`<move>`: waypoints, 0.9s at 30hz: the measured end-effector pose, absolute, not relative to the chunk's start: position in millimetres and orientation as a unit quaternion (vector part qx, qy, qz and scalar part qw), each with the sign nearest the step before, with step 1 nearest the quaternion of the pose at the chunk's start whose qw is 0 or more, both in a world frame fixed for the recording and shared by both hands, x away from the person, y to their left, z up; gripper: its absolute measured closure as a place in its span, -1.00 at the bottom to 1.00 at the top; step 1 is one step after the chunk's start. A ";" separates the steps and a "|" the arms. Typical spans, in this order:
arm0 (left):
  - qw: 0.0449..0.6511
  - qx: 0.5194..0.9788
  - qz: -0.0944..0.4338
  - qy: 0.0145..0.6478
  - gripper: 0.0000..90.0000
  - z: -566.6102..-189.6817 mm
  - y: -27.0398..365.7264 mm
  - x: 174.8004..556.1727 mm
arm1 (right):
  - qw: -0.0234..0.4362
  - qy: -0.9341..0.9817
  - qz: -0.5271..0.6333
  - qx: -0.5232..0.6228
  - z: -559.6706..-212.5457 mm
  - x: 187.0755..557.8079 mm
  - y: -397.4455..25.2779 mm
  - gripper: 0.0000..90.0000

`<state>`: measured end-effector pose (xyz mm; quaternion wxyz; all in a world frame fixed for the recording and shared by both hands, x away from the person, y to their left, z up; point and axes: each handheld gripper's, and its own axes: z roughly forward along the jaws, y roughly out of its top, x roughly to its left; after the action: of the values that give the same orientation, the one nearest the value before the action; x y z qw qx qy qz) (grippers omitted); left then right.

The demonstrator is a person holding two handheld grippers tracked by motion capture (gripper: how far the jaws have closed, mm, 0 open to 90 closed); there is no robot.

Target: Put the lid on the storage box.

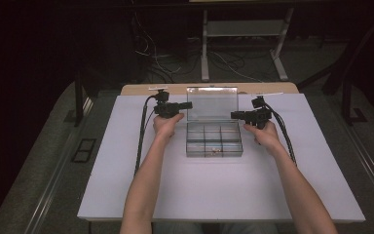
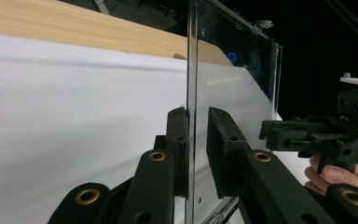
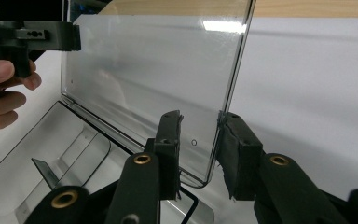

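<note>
Near the far edge of the white tabletop (image 1: 126, 185) sits the clear compartment box (image 1: 214, 140), its long axis running left to right, its lid (image 1: 212, 103) standing upright behind it. My left claw (image 2: 196, 140) straddles the lid's left edge, jaws spread, one touching. My right claw (image 3: 199, 140) straddles the right edge, also spread. Something small lies in a front compartment.
</note>
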<state>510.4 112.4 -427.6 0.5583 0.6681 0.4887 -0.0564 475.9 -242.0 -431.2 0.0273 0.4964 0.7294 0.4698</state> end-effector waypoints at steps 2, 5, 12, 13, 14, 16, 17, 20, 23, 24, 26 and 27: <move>0.558 0.669 -0.056 0.487 0.74 -427.6 112.6 510.1 | 0.027 0.728 0.471 0.498 -430.6 477.1 -242.2 0.52; 0.559 0.669 -0.055 0.487 0.74 -427.0 112.6 509.6 | 0.034 0.730 0.466 0.498 -427.1 479.9 -240.2 0.48; 0.558 0.670 -0.051 0.486 0.74 -425.0 111.9 508.2 | 0.047 0.743 0.451 0.492 -417.5 486.5 -235.6 0.44; 0.557 0.672 -0.050 0.485 0.74 -424.8 112.1 508.2 | 0.046 0.742 0.452 0.493 -416.5 487.4 -235.6 0.42; 0.557 0.673 -0.050 0.485 0.74 -424.7 112.1 508.2 | 0.046 0.740 0.454 0.494 -415.6 488.5 -235.6 0.42; 0.557 0.673 -0.048 0.484 0.74 -424.3 111.8 507.9 | 0.047 0.739 0.456 0.494 -413.7 490.5 -235.3 0.39; 0.558 0.673 -0.048 0.484 0.74 -424.3 111.8 507.8 | 0.048 0.737 0.458 0.494 -412.8 491.5 -234.9 0.38; 0.559 0.672 -0.046 0.483 0.74 -424.8 111.8 507.6 | 0.050 0.738 0.458 0.493 -409.4 495.0 -234.0 0.36; 0.560 0.671 -0.044 0.483 0.74 -425.0 111.3 506.8 | 0.050 0.736 0.459 0.495 -406.2 498.0 -233.9 0.35; 0.560 0.672 -0.042 0.484 0.73 -424.7 110.8 506.5 | 0.051 0.734 0.461 0.496 -405.7 498.9 -234.1 0.35; 0.559 0.672 -0.038 0.483 0.73 -423.9 110.2 505.9 | 0.049 0.729 0.466 0.499 -405.1 499.5 -234.6 0.37; 0.559 0.674 -0.037 0.482 0.73 -423.6 110.3 505.8 | 0.051 0.728 0.466 0.500 -405.1 499.6 -234.7 0.39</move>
<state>505.8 110.3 -423.6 0.5588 0.6740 0.4816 -0.0374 499.6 -234.7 -405.1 0.0512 0.4998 0.7280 0.4665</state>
